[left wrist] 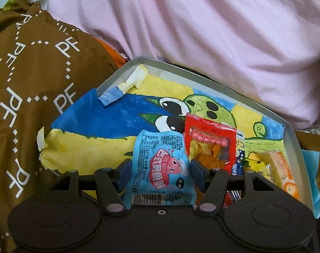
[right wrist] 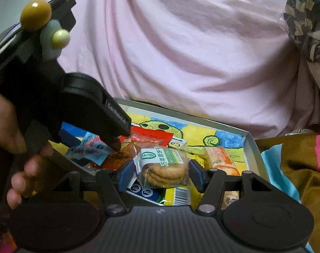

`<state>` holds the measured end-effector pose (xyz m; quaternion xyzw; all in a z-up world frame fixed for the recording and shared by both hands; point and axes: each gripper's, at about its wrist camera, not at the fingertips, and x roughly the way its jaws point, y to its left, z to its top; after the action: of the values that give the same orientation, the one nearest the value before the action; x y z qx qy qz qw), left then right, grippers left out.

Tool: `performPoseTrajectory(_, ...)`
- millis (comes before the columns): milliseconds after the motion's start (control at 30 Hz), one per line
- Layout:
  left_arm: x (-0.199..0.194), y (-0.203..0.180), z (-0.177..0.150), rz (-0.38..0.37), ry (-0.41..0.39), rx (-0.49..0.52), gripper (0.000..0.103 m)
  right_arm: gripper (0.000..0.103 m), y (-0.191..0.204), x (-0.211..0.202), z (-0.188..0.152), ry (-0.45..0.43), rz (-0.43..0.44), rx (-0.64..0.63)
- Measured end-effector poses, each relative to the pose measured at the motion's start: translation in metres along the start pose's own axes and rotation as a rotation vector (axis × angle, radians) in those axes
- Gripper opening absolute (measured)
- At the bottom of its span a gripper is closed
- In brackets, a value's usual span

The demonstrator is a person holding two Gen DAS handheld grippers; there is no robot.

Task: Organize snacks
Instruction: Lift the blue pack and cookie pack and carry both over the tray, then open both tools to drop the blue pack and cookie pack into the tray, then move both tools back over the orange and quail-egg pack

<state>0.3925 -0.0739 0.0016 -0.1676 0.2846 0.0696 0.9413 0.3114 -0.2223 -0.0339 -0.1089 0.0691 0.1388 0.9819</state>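
My left gripper [left wrist: 159, 171] is shut on a light blue snack packet [left wrist: 160, 166] and holds it over the near edge of a shallow box [left wrist: 223, 86] lined with a yellow, blue and green cartoon drawing. A red packet [left wrist: 210, 143] and an orange-and-white wrapped bar [left wrist: 284, 170] lie in the box. My right gripper [right wrist: 160, 174] is shut on a clear biscuit packet with a green label [right wrist: 163, 164], held over the same box [right wrist: 251, 147]. The left gripper body [right wrist: 92, 107] and its blue packet [right wrist: 90, 149] show in the right wrist view, to the left.
A pink cloth [left wrist: 202, 31] lies behind the box. A brown bag printed with "PF" [left wrist: 23, 84] sits to the left. Blue paper [left wrist: 311, 168] sticks out beyond the box's right wall. A plastic-wrapped patterned bundle [right wrist: 307, 21] is at the far right. More packets lie under my right gripper.
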Motion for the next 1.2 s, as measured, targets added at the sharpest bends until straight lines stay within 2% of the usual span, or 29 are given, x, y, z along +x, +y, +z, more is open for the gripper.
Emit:
performPoseTrajectory(100,-0.002,0.003,0.0,0.003,0.006,-0.007,0.065,0.069,0.0,-0.001,0.001,0.002,0.005,0.002)
performPoseTrajectory(167,-0.006,0.006,0.001,0.003,-0.001,-0.012,0.072,0.077,-0.003,0.001,0.003,-0.001,0.008,0.006)
performPoseTrajectory(267,-0.014,0.007,0.002,-0.002,-0.007,-0.015,0.078,0.082,-0.004,-0.002,0.006,-0.003,0.007,0.011)
performPoseTrajectory(533,-0.057,0.011,0.002,-0.01,-0.051,-0.009,0.097,0.097,-0.009,-0.03,0.019,-0.023,-0.023,0.048)
performPoseTrajectory(700,-0.09,0.015,-0.004,-0.026,-0.084,-0.013,0.101,0.103,-0.012,-0.064,0.027,-0.05,-0.054,0.083)
performPoseTrajectory(1200,-0.192,0.048,-0.044,-0.07,-0.163,0.059,0.102,0.103,0.002,-0.163,0.031,-0.069,-0.083,0.096)
